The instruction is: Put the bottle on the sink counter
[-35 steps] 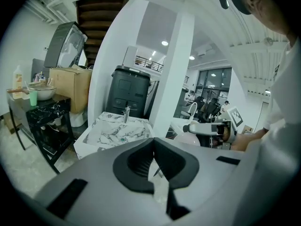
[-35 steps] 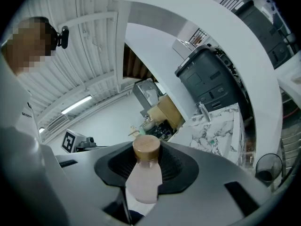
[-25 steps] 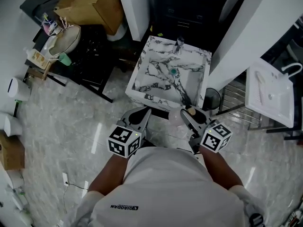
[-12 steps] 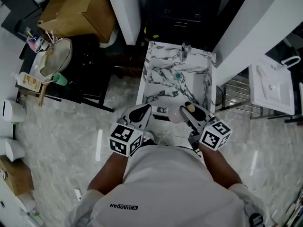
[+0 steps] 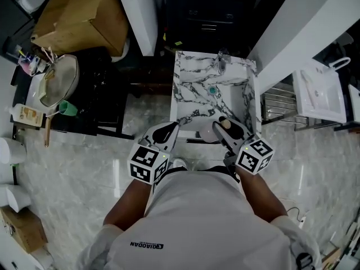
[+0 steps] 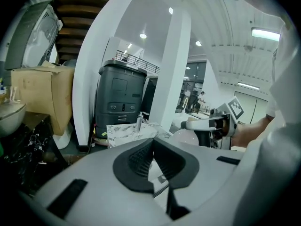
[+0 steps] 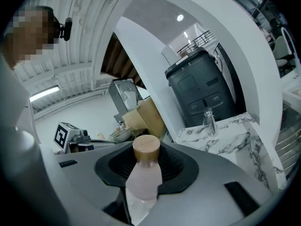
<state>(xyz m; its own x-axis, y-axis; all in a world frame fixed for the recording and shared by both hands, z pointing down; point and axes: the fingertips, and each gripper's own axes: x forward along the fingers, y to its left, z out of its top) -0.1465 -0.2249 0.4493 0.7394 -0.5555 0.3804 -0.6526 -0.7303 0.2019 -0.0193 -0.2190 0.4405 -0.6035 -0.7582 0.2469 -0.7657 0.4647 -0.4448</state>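
Note:
A pale, frosted bottle (image 5: 214,131) with a wooden cap (image 5: 225,124) is held in my right gripper (image 5: 221,129), which is shut on it. In the right gripper view the bottle (image 7: 142,175) stands upright between the dark pads, cap (image 7: 146,148) on top. The marble sink (image 5: 194,87) with its faucet (image 5: 221,58) lies just ahead; the bottle hovers over its near right rim. My left gripper (image 5: 166,133) hangs at the sink's near left corner, its pads (image 6: 142,158) pressed together with nothing between them. From it I see the bottle (image 6: 185,136) to the right.
A dark grey cabinet (image 5: 207,13) stands behind the sink between white pillars. At the left are a cardboard box (image 5: 84,16) and a black table (image 5: 107,83) with a bowl (image 5: 56,82). A white stand (image 5: 318,91) and a wire rack (image 5: 277,109) are at the right.
The person has stepped toward the sink, so it now lies right in front of both grippers. The bottle stays in the right gripper; the left stays shut.

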